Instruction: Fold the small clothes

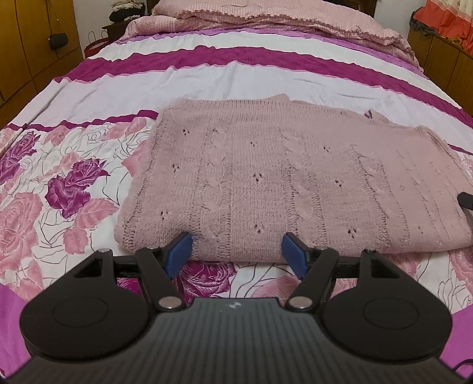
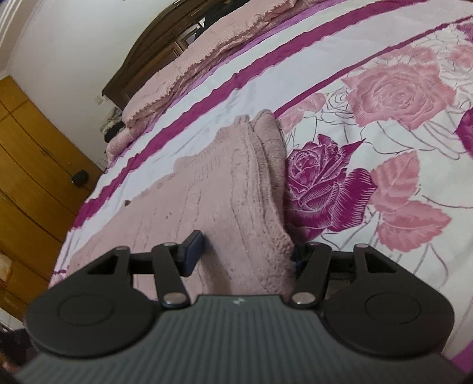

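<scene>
A: Where does the folded dusty-pink cable-knit sweater [image 1: 266, 177] lie?

B: Flat on the white bedspread with magenta stripes and pink and purple roses [image 1: 74, 177], its near hem just ahead of the left gripper [image 1: 236, 254]. Bare bedspread runs far beyond it to the rumpled pink checked quilt with a scalloped edge [image 1: 266, 17], and there is open cloth to its left too.

A: And the left jaws?

B: Wide apart, blue pads [image 1: 180, 254] at either side of the hem, gripping nothing.

A: The right gripper [image 2: 248, 251]?

B: It straddles a raised edge of the sweater [image 2: 230, 192]. The jaws stand apart, one pad [image 2: 192, 251] resting on the knit. The other is mostly hidden behind the folded thickness, so I cannot tell whether it touches.

A: Anything else cut off?

B: In the left view the sweater's right end runs to the picture's edge, where a dark tip pokes in. I can't make out what it is.

A: Texture?

B: Thick ribbed knit with cable columns and small eyelet holes. The layered edges show stacked in the right view. A yellow-brown wooden wardrobe [image 2: 29, 177] stands at the far left.
</scene>
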`<state>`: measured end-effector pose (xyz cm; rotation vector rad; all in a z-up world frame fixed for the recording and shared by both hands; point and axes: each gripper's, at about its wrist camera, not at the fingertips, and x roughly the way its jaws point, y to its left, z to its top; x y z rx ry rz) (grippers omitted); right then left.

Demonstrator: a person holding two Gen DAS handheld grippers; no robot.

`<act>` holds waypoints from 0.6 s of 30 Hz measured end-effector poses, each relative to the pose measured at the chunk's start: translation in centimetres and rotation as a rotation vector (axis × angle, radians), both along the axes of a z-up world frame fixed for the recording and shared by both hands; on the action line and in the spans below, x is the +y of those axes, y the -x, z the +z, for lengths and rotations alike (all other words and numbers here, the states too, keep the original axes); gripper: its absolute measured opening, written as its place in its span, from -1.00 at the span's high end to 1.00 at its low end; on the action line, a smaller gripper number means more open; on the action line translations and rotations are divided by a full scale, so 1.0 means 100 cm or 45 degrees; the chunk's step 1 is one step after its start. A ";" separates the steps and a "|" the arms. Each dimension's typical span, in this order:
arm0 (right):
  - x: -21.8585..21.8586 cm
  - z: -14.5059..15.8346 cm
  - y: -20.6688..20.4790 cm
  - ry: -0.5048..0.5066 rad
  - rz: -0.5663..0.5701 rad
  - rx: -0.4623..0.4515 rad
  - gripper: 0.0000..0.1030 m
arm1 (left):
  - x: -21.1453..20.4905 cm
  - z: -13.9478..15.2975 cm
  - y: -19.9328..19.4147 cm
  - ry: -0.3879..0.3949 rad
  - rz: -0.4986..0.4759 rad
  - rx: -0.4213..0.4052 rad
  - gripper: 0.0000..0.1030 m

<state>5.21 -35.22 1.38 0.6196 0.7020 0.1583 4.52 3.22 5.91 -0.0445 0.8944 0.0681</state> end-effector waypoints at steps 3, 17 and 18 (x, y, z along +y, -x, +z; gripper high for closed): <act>0.000 -0.004 -0.003 -0.010 0.004 -0.011 -0.18 | 0.000 0.000 0.000 -0.001 0.000 0.000 -0.46; -0.004 -0.006 -0.012 -0.185 0.070 -0.099 0.43 | 0.004 0.005 0.005 0.001 -0.004 -0.008 -0.47; -0.004 -0.003 -0.011 -0.188 0.065 -0.114 0.44 | 0.005 0.006 0.005 0.000 -0.003 -0.009 -0.47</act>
